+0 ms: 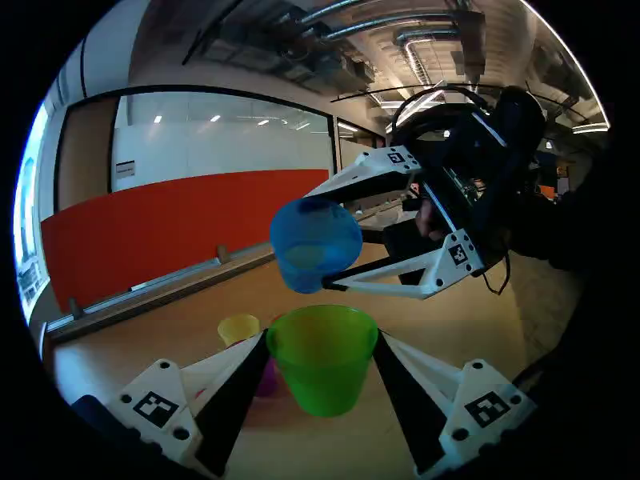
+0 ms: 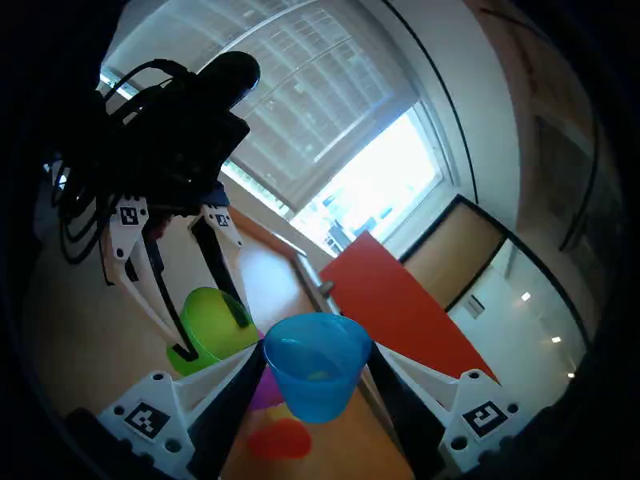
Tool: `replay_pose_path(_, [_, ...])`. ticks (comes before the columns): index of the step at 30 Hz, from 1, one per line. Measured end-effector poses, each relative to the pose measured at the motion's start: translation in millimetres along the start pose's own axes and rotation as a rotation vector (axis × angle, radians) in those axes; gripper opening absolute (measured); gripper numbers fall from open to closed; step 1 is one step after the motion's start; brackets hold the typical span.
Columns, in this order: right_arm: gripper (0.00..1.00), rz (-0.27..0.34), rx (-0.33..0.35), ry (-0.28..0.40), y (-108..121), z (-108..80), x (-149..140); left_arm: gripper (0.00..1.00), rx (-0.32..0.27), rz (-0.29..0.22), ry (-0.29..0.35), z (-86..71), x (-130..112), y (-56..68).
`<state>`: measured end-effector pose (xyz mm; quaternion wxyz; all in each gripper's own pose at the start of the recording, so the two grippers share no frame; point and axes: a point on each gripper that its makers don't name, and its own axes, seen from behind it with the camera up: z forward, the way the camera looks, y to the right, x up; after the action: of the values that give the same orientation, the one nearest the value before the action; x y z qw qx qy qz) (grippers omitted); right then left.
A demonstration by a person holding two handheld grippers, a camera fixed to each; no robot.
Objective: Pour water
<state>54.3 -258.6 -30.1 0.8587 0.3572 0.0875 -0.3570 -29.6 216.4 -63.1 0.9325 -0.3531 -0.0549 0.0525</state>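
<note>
Here we read the scene from the left side across. On the tabletop point(image 1: 144, 340), a yellow cup point(image 1: 238, 328) and a purple cup point(image 1: 268, 382) stand at the left, just beyond one finger of the left claw point(image 1: 320, 352). This claw is open to the width of the green cup point(image 1: 322, 380), and both of its fingers press on the cup wall. The green cup is held upright with its mouth facing up. We cannot tell whether its base rests on the tabletop.

Above the green cup, and apart from it, we find the blue cup point(image 1: 308, 248). The right claw point(image 1: 316, 240) carries it in from the right, also part-way open, with one finger on each side of the cup.

The relation that governs the pour is as follows:
- The blue cup lies above the green cup's mouth and a little to the left of its centre.
- The blue cup's long axis is tipped towards the left claw, so its mouth faces that claw instead of the ceiling.
- A gap separates the blue cup's lower lip from the green rim.

We judge that the pour is set up but not yet done. It calls for further tilting with the lower lip held over the green mouth. A lip beyond the rim would likely spill onto the tabletop. We cannot confirm that the blue cup contains water.

In the right gripper view, a red cup point(image 2: 280, 438) lies on the tabletop below the blue cup.
</note>
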Motion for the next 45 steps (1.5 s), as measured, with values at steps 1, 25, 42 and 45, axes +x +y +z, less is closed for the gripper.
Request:
replay_pose_path(1, [0.92,-0.006,0.000,0.000,0.1,0.1,0.5,0.89,0.001,0.001,0.000,0.1,0.0,-0.2])
replay_pose_path(25, [0.92,-0.147,0.001,-0.013,2.1,4.0,5.9,0.89,-0.001,-0.001,0.004,1.1,1.5,2.8])
replay_pose_path(42, [0.92,-0.195,0.005,-0.022,3.3,5.9,6.9,0.89,-0.003,0.003,0.006,1.5,3.1,4.3])
replay_pose_path(45, [0.92,-0.205,0.006,-0.023,3.7,5.7,6.7,0.89,-0.003,0.003,0.007,0.9,3.8,4.8])
